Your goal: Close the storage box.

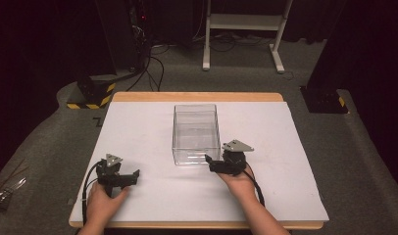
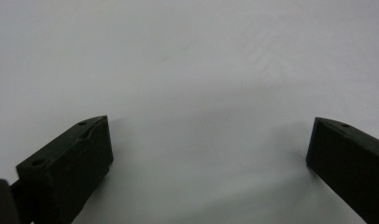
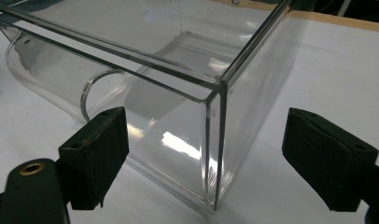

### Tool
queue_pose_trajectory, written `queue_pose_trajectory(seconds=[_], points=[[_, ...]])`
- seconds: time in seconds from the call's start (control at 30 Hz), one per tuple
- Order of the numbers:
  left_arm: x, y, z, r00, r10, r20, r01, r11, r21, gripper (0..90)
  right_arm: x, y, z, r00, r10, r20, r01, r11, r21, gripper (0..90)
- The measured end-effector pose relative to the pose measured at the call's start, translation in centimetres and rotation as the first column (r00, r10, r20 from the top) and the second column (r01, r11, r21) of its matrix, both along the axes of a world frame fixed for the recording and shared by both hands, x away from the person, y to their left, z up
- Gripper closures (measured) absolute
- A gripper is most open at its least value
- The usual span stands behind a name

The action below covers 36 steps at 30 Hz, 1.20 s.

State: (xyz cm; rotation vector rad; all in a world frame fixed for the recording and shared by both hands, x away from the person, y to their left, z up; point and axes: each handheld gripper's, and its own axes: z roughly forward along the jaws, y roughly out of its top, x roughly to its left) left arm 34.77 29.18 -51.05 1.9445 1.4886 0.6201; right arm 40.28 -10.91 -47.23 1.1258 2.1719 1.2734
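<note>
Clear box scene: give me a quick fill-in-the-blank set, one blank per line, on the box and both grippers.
1. The clear box holds ____ inside.
2. The gripper nearest the box is the ____ gripper.
3. The left gripper has its jaws ____ over the white table.
4. The right gripper faces a near ____ of the box.

Missing words: nothing; right; open; corner

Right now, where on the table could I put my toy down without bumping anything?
The white table is bare left of the clear box, and right of it out to the edge. It is crowded at the box's near corner, where the right gripper sits close.
</note>
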Motion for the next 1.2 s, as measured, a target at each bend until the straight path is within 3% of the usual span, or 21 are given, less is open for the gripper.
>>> queue_pose_trajectory(seconds=[0.8, 1.2], points=[[0.0, 0.0, 0.0, 1.0000, 0.000, 0.000, 0.000, 1.0000, 0.000, 0.6, 2.0, 0.4, -0.7, 0.9984, -0.053, -0.020, 0.053, 0.999, 0.010, 15.0], [0.0, 0.0, 0.0, 1.0000, 0.000, 0.000, 0.000, 1.0000, 0.000, 0.6, 1.7, 0.3, -0.5, 0.9987, -0.044, -0.023, 0.045, 0.999, 0.009, 17.8]])
